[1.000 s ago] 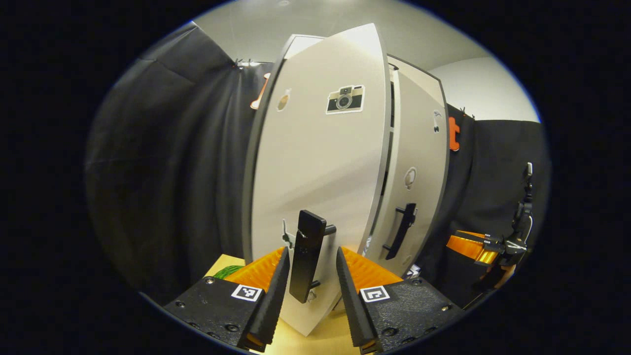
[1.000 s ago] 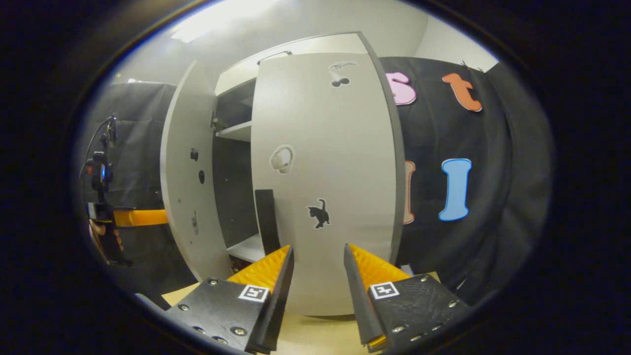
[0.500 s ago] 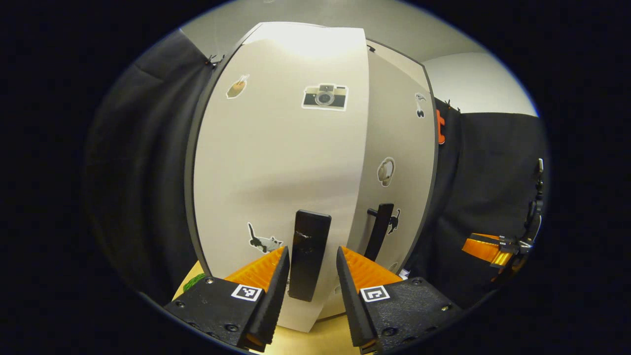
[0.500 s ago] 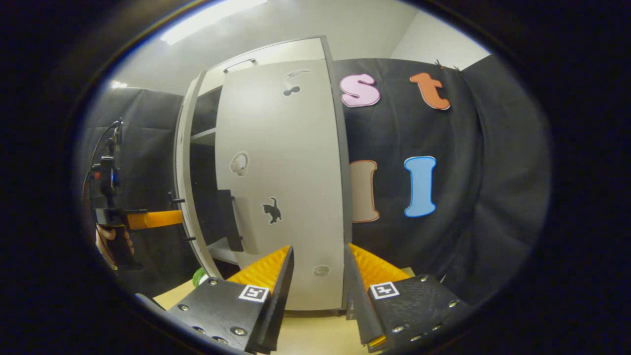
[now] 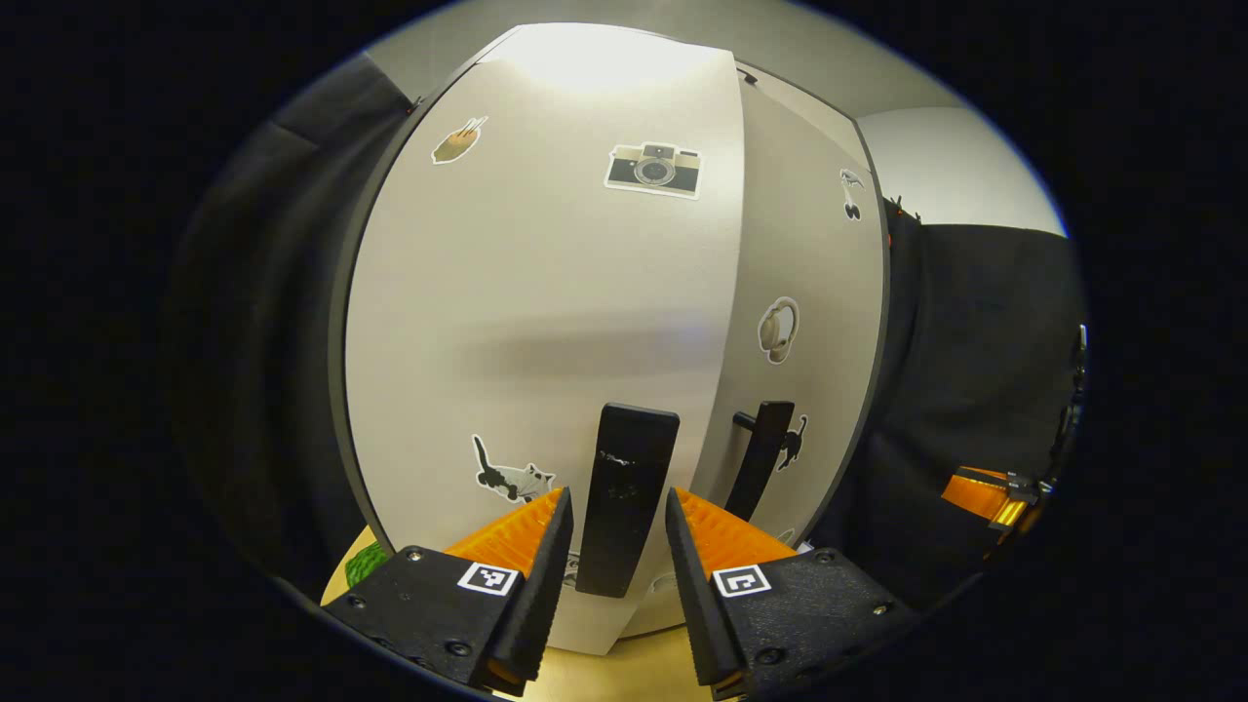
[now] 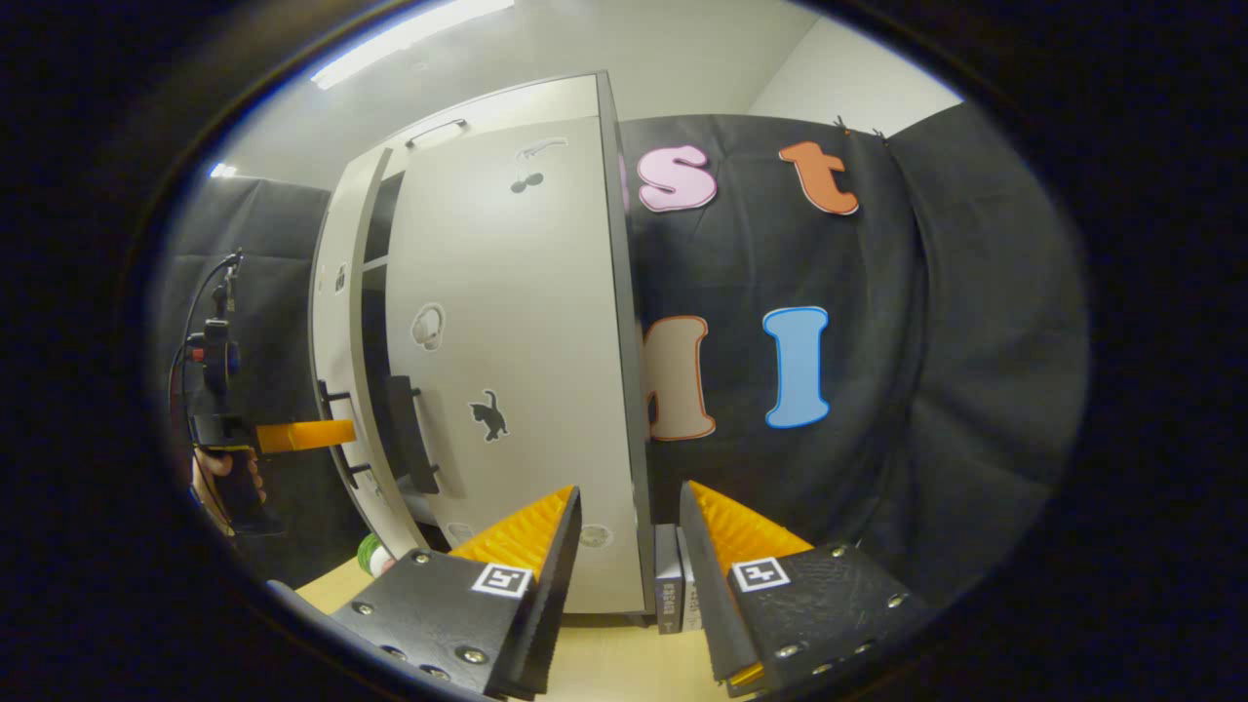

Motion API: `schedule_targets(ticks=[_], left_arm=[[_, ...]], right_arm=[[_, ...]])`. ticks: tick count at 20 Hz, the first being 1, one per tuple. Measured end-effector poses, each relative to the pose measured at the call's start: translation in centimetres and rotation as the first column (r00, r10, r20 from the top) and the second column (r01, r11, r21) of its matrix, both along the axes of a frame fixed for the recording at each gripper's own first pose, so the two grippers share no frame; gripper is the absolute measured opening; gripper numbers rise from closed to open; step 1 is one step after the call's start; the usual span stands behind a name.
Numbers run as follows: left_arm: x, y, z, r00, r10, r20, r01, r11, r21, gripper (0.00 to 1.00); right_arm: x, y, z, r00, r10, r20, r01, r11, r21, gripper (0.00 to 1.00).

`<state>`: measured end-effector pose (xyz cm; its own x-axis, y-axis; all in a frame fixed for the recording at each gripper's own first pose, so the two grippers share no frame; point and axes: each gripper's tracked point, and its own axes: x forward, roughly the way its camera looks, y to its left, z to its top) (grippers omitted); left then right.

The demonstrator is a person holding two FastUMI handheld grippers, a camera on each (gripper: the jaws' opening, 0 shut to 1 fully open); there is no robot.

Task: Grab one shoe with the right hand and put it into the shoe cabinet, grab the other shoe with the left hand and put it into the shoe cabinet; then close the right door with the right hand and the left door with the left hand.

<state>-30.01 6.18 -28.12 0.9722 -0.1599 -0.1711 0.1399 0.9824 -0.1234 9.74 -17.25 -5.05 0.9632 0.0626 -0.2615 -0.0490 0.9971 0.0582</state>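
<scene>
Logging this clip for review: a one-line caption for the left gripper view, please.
Open left gripper straddles the left door's handle; the cabinet's right door looks shut.

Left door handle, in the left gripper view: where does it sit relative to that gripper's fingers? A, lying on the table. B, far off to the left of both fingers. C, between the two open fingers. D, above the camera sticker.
C: the left door handle stands upright in the gap of the open left gripper, whose fingers flank it without visibly pressing on it.

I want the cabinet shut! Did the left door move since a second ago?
Yes. The left door has swung inward toward the right door, narrowing the gap between them.
</scene>
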Motion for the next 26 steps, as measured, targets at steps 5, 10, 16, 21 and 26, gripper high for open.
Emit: schedule_targets(ticks=[5, 10, 16, 21, 26], left_arm=[[0.5, -0.7, 0.1, 1.000, -0.017, 0.003, 0.017, 1.000, 0.012, 0.58], [1.4, -1.1, -0.2, 1.000, -0.020, 0.000, 0.020, 0.999, 0.045, 0.58], [2.0, -1.3, -0.1, 1.000, -0.021, -0.004, 0.021, 0.998, 0.062, 0.58], [1.8, -1.5, -0.3, 1.000, -0.024, -0.011, 0.025, 0.997, 0.078, 0.58], [1.8, -1.5, -0.1, 1.000, -0.026, -0.005, 0.026, 0.998, 0.052, 0.58]], right_arm=[[0.6, -1.1, -0.2, 1.000, -0.026, -0.001, 0.026, 1.000, -0.005, 0.60], [1.0, -1.8, -0.6, 0.999, -0.047, -0.010, 0.047, 0.999, -0.004, 0.60], [1.3, -2.0, -0.7, 0.998, -0.062, -0.014, 0.062, 0.998, -0.002, 0.60], [1.5, -1.6, -0.9, 0.998, -0.058, -0.018, 0.058, 0.998, -0.002, 0.60], [1.5, -1.1, -1.2, 0.999, -0.047, -0.023, 0.047, 0.999, -0.002, 0.60]])
